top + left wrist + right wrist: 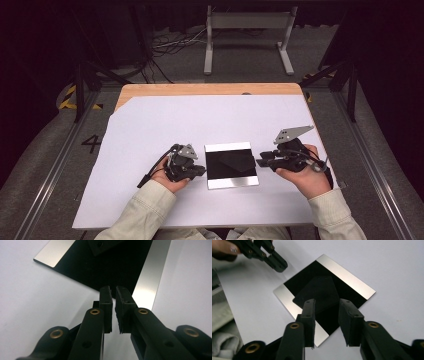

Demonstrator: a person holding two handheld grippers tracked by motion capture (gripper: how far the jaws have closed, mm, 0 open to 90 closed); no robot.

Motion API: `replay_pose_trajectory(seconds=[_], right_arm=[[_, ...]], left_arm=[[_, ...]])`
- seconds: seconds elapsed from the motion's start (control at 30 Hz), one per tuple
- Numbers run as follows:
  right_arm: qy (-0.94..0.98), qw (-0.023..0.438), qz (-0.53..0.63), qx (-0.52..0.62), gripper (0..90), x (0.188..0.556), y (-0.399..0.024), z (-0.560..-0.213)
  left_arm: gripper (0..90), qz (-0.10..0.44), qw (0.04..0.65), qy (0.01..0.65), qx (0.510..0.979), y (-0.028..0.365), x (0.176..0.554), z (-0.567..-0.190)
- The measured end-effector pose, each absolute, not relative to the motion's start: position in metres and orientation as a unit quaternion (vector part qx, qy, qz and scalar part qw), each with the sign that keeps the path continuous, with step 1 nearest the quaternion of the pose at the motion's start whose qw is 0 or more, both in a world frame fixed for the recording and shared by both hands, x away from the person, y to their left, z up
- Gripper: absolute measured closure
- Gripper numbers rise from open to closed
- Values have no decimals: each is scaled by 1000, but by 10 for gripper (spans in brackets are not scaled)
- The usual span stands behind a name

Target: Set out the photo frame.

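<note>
A square plate with a glossy black middle and silver strips along two edges lies flat on the white sheet. A dim angular shape with a hole shows in the black surface, like a reflection. My left gripper rests at the plate's left edge. In the left gripper view its jaws stand a narrow gap apart over the plate's corner, with nothing between them. My right gripper sits at the plate's right edge. Its jaws are wider apart above the plate and hold nothing. The left gripper appears beyond.
The white sheet covers most of a wooden table, leaving bare wood along the far edge. Beyond it stand a white metal frame and loose cables on the floor. Wide bare sheet lies left, right and behind the plate.
</note>
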State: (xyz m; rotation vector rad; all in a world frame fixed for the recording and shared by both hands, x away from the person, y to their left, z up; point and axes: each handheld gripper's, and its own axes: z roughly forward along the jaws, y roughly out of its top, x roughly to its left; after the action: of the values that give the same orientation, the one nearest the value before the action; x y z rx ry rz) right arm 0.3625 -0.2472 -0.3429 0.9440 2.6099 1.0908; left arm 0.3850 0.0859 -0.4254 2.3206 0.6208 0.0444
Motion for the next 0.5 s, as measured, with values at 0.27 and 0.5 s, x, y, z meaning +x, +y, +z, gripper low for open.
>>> replay_pose_trajectory(seconds=[0.27,0.5], right_arm=[[842,55,405,353,527,370,-247,-346],[832,49,408,373,399,380,-242,-360]], left_arm=[[840,24,361,248,899,90,384,-425],[824,29,358,248,900,91,383,-426]])
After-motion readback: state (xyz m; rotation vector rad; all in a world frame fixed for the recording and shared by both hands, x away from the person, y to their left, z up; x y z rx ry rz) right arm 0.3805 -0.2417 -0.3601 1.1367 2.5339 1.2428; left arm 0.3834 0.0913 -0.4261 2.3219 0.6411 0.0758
